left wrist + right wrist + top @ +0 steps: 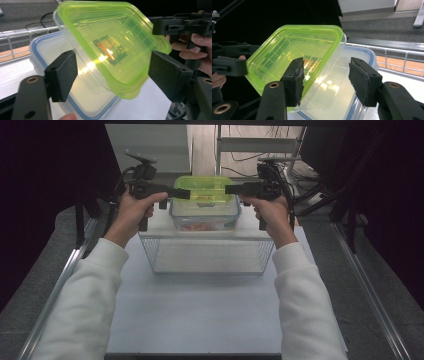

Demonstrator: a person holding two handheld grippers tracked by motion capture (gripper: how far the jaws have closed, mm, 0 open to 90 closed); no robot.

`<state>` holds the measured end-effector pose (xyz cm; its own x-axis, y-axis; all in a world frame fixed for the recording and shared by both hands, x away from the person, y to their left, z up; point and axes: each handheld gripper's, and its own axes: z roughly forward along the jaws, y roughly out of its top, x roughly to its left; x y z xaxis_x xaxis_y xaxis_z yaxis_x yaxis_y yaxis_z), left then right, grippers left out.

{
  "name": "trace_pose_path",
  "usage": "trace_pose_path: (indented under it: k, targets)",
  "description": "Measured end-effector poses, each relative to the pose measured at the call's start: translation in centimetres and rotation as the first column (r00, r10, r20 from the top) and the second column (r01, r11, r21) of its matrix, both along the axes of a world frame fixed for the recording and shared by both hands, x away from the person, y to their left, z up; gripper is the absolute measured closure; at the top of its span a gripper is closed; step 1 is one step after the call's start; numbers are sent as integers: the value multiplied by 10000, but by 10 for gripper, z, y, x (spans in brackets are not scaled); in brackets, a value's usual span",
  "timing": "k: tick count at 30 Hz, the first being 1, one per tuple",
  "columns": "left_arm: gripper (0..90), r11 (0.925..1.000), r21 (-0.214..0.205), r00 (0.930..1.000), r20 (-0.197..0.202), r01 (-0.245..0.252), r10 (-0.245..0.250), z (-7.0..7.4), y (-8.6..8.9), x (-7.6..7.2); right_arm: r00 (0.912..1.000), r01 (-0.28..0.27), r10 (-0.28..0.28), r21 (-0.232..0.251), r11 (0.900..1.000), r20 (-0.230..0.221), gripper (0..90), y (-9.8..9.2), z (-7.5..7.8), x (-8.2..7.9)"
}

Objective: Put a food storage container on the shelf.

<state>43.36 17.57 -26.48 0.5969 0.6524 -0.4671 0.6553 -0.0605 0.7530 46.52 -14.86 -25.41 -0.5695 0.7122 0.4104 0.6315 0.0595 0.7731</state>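
Spanning the whole bench, the white table (200, 315) carries a wire basket (207, 255) near its far edge, and behind the basket stands a clear blue-rimmed container (205, 212). A green-lidded box (204, 189) rests on top of that container, tilted in both gripper views. The left gripper (184, 194) and the right gripper (231, 189) flank it from either side, both with jaws parted and no pad pressing on the plastic; the green rim simply lies between them.

The step in hand looks like letting go of the box onto the stack. Done well, each hand would draw straight outward, level, so no pad catches the overhanging green lid (110, 47) and tips it off.

Looking from above, the high view hides the tilt; the left gripper view reveals it, plus a red-and-green label (108, 48) inside. The right gripper view adds the clear wall under the lid (294, 57).
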Motion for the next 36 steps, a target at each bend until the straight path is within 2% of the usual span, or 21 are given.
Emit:
trace_pose_path:
  k: [2, 5, 8, 12, 15, 18, 21, 24, 27, 36]
  targets:
    - [205, 9999, -78, 10000, 46, 86, -85, 1, 0, -2, 9999, -17, 15, 89, 10000, 139, 443, -2, 1, -3]
    - [192, 10000, 37, 9998, 177, 69, -70, 3, 2, -7, 9996, 73, -79, 231, 9997, 272, 433, -8, 5, -7]
    - [272, 9999, -41, 9998, 166, 93, -92, 2, 1, -11, 9992, 223, -233, 308, 9993, 328, 432, -16, 7, -12]
    - [278, 9999, 6, 9999, 76, -103, 103, 0, -2, -12, 9986, 359, -373, 365, 9987, 386, 427, -26, 8, -18]
    - [245, 9999, -8, 9999, 58, -112, 112, -2, -2, -12, 9982, 408, -421, 309, 9987, 436, 426, -31, 8, -22]
    - [193, 9992, -22, 9990, 218, -389, 389, 0, 2, -14, 9982, 411, -425, 319, 9986, 430, 424, -36, 9, -24]
    - [168, 9983, -226, 9979, 351, -534, 542, 2, 10, -18, 9982, 353, -369, 341, 9988, 475, 424, -40, 7, -28]
    - [159, 9981, -39, 9971, 459, -614, 615, 3, 17, -24, 9986, 221, -235, 294, 9993, 476, 424, -43, 2, -33]
    - [160, 9980, -128, 9968, 485, -625, 630, 0, 23, -31, 9988, 35, -45, 219, 9998, 480, 424, -45, -2, -37]
    - [161, 9997, 151, 9993, 328, -182, 177, -13, 34, -53, 9981, -546, 546, -17, 9985, 270, 411, -52, -13, -54]
